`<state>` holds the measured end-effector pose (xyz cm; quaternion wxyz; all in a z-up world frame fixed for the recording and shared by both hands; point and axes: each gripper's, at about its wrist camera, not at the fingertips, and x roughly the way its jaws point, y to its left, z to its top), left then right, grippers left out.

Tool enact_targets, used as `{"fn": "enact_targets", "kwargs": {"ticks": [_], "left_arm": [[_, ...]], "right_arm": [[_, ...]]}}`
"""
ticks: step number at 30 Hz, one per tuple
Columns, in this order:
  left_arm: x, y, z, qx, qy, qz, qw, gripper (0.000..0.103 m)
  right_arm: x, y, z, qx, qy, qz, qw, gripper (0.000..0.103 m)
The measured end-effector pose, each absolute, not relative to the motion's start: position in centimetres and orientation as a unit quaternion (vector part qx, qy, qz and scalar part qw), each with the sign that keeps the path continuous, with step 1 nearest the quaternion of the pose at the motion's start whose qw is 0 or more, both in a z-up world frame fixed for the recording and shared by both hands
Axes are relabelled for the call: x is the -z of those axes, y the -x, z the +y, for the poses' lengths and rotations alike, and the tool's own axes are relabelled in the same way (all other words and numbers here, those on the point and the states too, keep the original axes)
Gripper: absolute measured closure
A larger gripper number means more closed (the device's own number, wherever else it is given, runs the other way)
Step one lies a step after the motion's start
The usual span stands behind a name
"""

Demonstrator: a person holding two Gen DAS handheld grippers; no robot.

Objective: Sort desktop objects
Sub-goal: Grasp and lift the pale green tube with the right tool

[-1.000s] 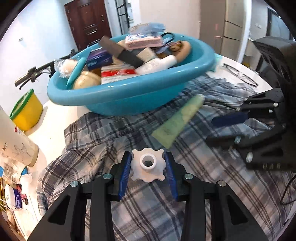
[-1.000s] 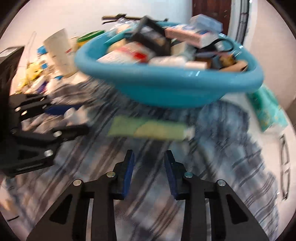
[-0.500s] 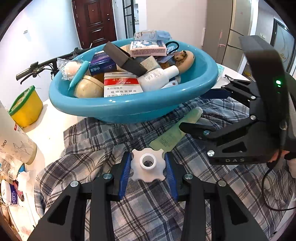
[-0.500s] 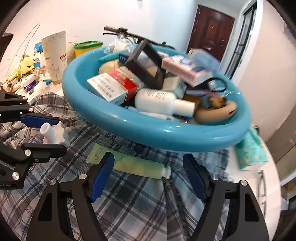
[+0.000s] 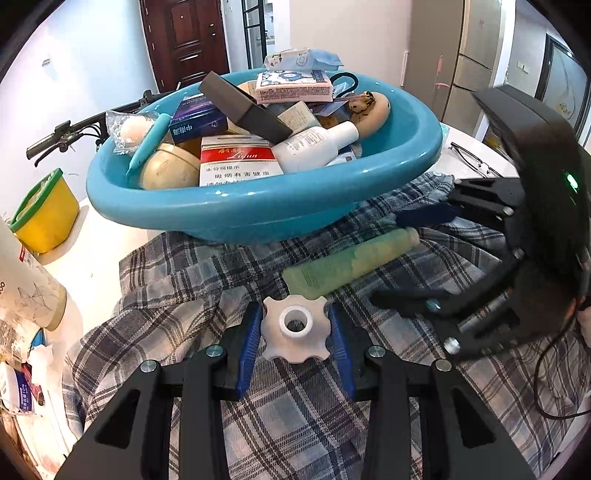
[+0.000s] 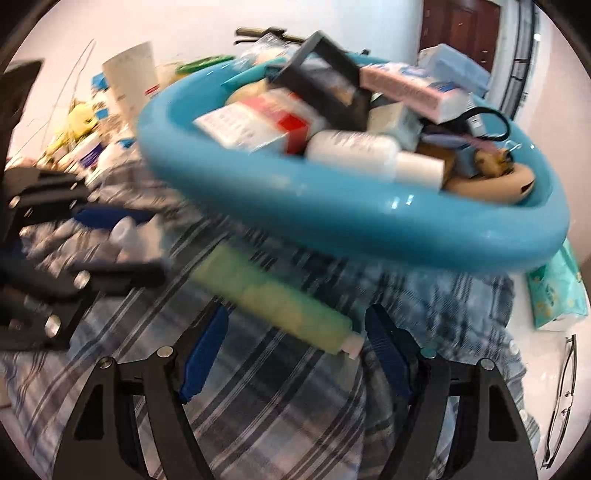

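The room has pale white walls (image 5: 92, 62), lit evenly by soft light. At the back stands a dark brown panelled door (image 5: 184, 40), and right of it a glazed door with a black frame (image 5: 255, 33) shows a bright room behind. A tall beige cabinet (image 5: 458, 62) stands at the right side, with a framed picture (image 5: 565, 81) on the wall beside it. A bicycle handlebar (image 5: 70, 133) shows near the left wall. The worktop (image 5: 92, 254) is white and glossy, partly under a checked cloth (image 5: 295, 406).
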<state>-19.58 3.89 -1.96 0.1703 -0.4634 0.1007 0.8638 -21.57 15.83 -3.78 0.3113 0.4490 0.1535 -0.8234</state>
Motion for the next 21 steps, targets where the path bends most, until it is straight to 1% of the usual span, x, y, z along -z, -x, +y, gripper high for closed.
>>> {"fn": "enact_targets", "kwargs": {"ticks": [3,4,5,6,7,8,9,11,15,21], "left_arm": [[2.1,19.6,3.8,-0.863,0.466,0.098,0.170,0.064],[2.1,19.6,3.7,-0.863,0.467,0.097,0.169,0.064],[2.0,19.5,3.7,-0.863,0.467,0.096,0.168,0.064],[2.0,19.5,3.6,-0.863,0.467,0.095,0.167,0.064],[2.0,19.5,3.6,-0.863,0.467,0.095,0.167,0.064],[1.9,19.4,3.5,-0.863,0.467,0.094,0.166,0.064],[1.9,19.4,3.5,-0.864,0.466,0.094,0.165,0.064],[1.8,19.2,3.4,-0.865,0.465,0.093,0.163,0.064],[1.6,19.1,3.2,-0.868,0.461,0.092,0.158,0.064],[1.9,19.1,2.7,-0.863,0.475,0.077,0.155,0.064]], "right_arm": [[4.1,20.3,15.8,0.815,-0.458,0.160,0.317,0.030],[4.1,19.9,15.8,0.815,-0.460,0.158,0.316,0.038],[4.0,19.5,15.9,0.813,-0.463,0.156,0.316,0.052],[4.0,19.1,15.8,0.812,-0.465,0.154,0.318,0.058],[3.8,18.7,15.8,0.812,-0.465,0.151,0.320,0.071],[3.6,18.4,15.6,0.809,-0.467,0.143,0.328,0.080],[3.4,18.1,15.5,0.807,-0.467,0.136,0.335,0.082],[2.9,17.4,15.1,0.807,-0.462,0.131,0.345,0.082],[2.2,17.0,13.9,0.827,-0.426,0.151,0.333,0.082],[3.5,18.5,12.2,0.827,-0.438,0.138,0.324,0.082]]}}
